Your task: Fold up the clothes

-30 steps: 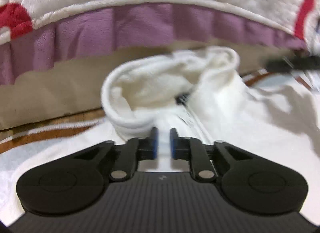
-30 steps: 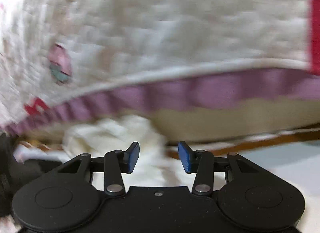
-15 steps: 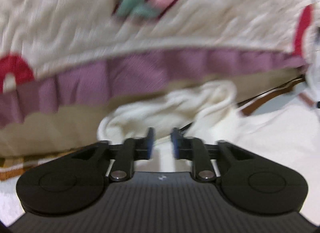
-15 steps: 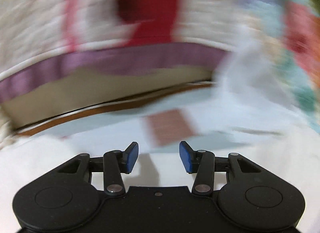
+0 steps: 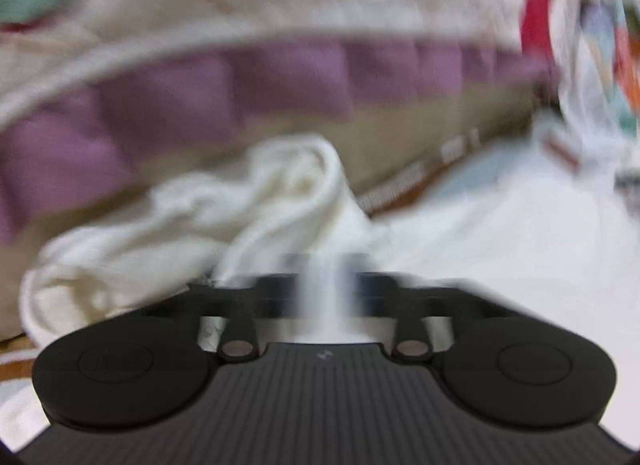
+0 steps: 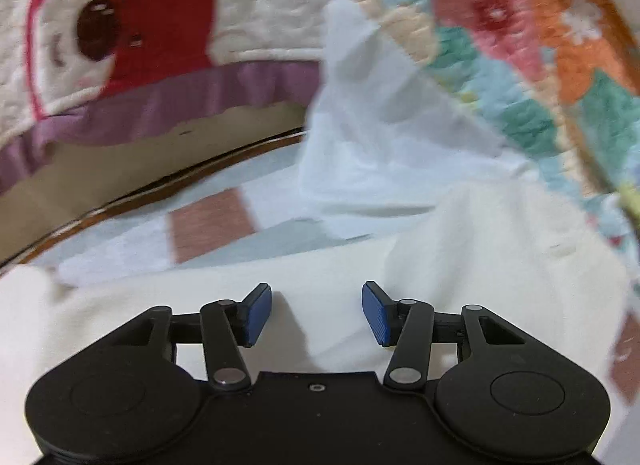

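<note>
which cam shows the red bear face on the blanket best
The right wrist view: the red bear face sits upper left, with its dark eye and white muzzle readable. The left wrist view is blurred and shows only red scraps at its edges, no face.

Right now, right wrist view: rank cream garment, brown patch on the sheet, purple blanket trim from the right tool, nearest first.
From the right tool:
1. Cream garment, directly under the open fingers.
2. Brown patch, ahead-left on the sheet.
3. Purple blanket trim, farthest, upper left.

— What carries it all?
— A bed [image 6: 132, 249], its sheet pale with a brown stripe.
— And on it?
— A cream garment [image 6: 320, 277] near; quilted blankets far, one purple-edged [image 6: 224, 29], one floral [image 6: 560, 77].
</note>
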`<state>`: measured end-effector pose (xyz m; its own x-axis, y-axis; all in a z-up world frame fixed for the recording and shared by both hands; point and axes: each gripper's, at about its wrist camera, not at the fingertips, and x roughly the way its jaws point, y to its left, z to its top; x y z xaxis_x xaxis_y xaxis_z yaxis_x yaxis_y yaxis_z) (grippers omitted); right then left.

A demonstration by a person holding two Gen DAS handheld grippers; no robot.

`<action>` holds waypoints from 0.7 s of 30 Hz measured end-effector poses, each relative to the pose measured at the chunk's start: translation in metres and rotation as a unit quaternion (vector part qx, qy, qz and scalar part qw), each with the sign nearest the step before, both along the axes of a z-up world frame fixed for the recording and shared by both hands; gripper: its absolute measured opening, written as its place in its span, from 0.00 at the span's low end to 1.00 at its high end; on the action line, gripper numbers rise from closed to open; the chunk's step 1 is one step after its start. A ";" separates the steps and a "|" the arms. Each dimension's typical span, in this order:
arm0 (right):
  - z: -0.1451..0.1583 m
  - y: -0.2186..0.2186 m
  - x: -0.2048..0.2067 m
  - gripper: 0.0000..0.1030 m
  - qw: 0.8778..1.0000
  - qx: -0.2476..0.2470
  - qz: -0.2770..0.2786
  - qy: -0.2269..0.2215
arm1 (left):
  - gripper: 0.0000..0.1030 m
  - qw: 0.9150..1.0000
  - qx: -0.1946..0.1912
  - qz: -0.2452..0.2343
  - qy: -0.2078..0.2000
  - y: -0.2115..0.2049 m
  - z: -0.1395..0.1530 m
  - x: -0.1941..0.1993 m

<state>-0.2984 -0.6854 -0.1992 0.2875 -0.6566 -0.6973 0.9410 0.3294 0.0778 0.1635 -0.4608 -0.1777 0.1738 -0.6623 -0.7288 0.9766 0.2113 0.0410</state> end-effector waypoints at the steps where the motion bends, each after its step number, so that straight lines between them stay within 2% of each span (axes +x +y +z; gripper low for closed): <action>1: -0.001 -0.003 -0.009 0.53 1.000 -0.011 -0.020 0.008 | 0.06 1.000 0.000 -0.001 -0.022 -0.002 0.001 -0.004; 2: -0.003 -0.006 -0.020 0.53 0.999 -0.020 -0.040 0.013 | 0.06 0.999 -0.001 -0.001 -0.044 -0.004 0.002 -0.008; 3: -0.003 -0.008 -0.035 0.50 0.998 -0.027 -0.061 0.006 | 0.06 0.999 -0.004 0.011 -0.042 -0.005 0.001 -0.007; 7: 0.014 -0.007 -0.099 0.57 0.983 -0.051 -0.172 -0.034 | 0.06 0.998 -0.014 0.052 -0.025 -0.009 -0.007 0.002; 11: 0.018 -0.009 -0.154 0.57 0.973 -0.015 -0.205 -0.108 | 0.06 0.997 -0.018 0.064 -0.032 -0.013 -0.016 -0.002; 14: 0.015 -0.006 -0.172 0.58 0.968 0.012 -0.202 -0.151 | 0.07 0.997 -0.026 0.075 -0.011 -0.010 -0.016 0.004; 17: 0.014 0.001 -0.169 0.58 0.964 0.008 -0.228 -0.135 | 0.07 0.995 -0.034 0.089 0.021 -0.007 -0.017 0.012; 20: 0.012 0.006 -0.162 0.60 0.955 0.012 -0.274 -0.109 | 0.07 0.995 -0.033 0.089 0.020 -0.008 -0.018 0.012; 21: 0.011 0.008 -0.159 0.64 0.952 0.013 -0.289 -0.100 | 0.07 0.995 -0.033 0.090 0.020 -0.009 -0.019 0.012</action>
